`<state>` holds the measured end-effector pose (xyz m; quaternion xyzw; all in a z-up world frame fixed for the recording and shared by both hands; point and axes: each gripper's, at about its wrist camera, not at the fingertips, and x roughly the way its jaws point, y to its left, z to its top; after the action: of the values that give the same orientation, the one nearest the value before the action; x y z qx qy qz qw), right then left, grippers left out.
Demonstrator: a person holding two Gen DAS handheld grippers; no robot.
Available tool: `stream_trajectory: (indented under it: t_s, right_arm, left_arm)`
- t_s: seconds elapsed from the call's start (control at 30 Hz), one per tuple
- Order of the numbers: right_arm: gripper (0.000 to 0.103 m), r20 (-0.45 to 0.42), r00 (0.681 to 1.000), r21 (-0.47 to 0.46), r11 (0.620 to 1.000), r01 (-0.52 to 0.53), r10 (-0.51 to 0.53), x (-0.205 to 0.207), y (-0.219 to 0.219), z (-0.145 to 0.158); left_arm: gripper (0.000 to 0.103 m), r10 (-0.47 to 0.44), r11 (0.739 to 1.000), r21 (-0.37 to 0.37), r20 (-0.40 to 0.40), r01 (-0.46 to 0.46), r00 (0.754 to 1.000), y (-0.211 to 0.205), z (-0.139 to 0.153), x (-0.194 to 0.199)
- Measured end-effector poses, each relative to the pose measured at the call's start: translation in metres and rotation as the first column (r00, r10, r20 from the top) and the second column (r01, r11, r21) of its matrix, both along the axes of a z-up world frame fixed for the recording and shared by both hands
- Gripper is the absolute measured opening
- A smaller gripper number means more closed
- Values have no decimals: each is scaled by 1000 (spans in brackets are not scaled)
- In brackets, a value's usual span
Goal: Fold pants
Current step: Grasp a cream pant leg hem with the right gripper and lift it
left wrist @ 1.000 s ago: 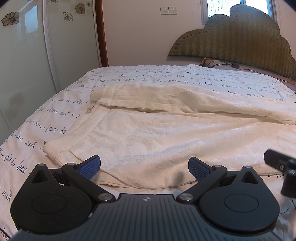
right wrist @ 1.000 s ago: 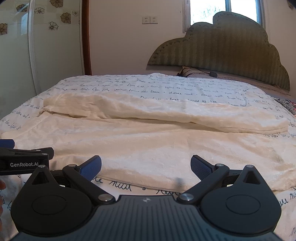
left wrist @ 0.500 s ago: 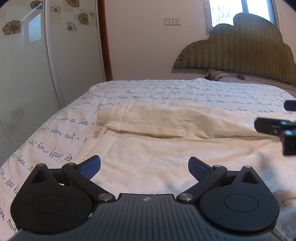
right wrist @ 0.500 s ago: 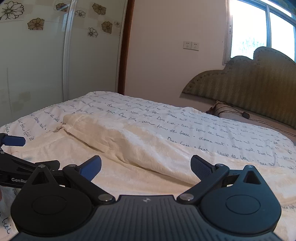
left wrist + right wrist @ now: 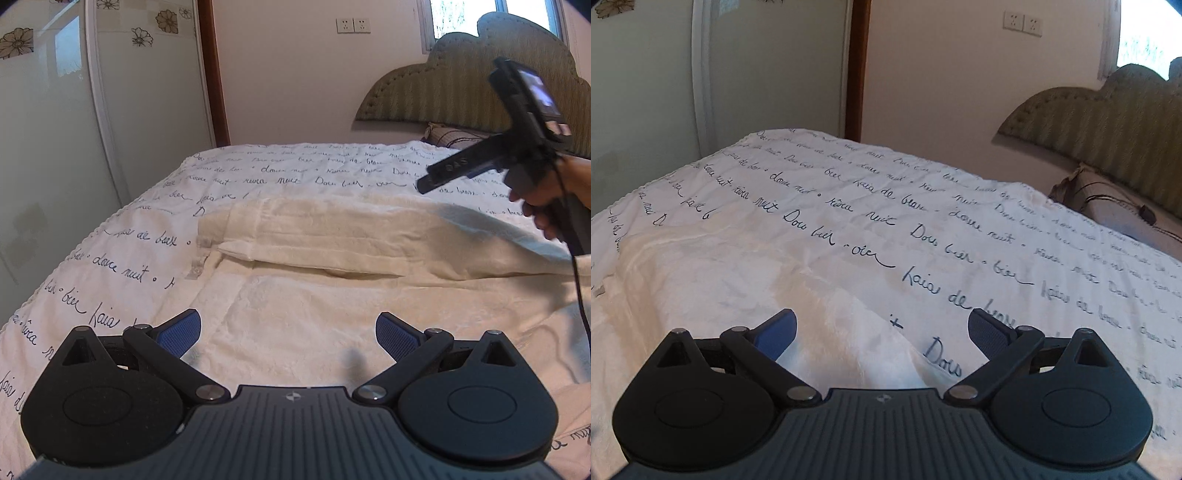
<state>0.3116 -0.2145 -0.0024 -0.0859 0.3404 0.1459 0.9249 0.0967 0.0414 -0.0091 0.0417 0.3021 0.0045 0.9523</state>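
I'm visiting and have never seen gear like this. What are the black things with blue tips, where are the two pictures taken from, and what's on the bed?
There is no robot here. A person holds a two-finger grasping tool in each hand, and each tool carries a camera looking out along its fingers. One picture comes from the left tool, the other from the right tool. The blue tips are its finger pads. Both tools are open and hold nothing. In the left picture you also see the person's right hand gripping the other tool. On the bed lies a bedspread printed with handwriting, and on it cream pants, one part laid over the rest.
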Motion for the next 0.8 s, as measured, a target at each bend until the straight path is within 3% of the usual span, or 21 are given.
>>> stream_trajectory:
  t_s: [0.27, 0.37, 0.43, 0.5, 0.57, 0.63, 0.73, 0.8]
  right_arm:
    - [86, -153, 971, 0, 983, -185, 183, 57, 23, -33]
    - [60, -202, 948, 55, 970, -238, 245, 64, 28, -41]
    - [33, -198, 942, 83, 962, -259, 271, 60, 27, -39]
    - [24, -181, 945, 87, 962, -260, 272, 53, 26, -35]
    - [20, -109, 960, 34, 966, -255, 258, 36, 31, -28]
    - [18, 21, 966, -97, 962, -254, 257, 7, 45, -17]
    - [18, 215, 915, -319, 910, -265, 341, -56, 69, -1]
    - [17, 300, 856, -437, 859, -268, 420, -104, 81, 4]
  left_arm:
    - [103, -19, 1000, 12, -14, 19, 1000, 0, -7, 8]
    - [103, -12, 1000, 12, -30, 13, 999, 2, -9, 13]
    - [103, -3, 1000, 3, -36, 4, 999, 5, -10, 15]
    - [103, 4, 1000, -15, -43, -5, 999, 9, -9, 17]
    - [103, 16, 999, -44, -44, -18, 999, 15, -6, 18]
    - [103, 44, 994, -95, -52, -49, 998, 26, -1, 21]
    - [103, 90, 961, -256, -61, -103, 994, 56, 7, 22]
    - [102, 119, 905, -404, -68, -137, 991, 82, 11, 20]
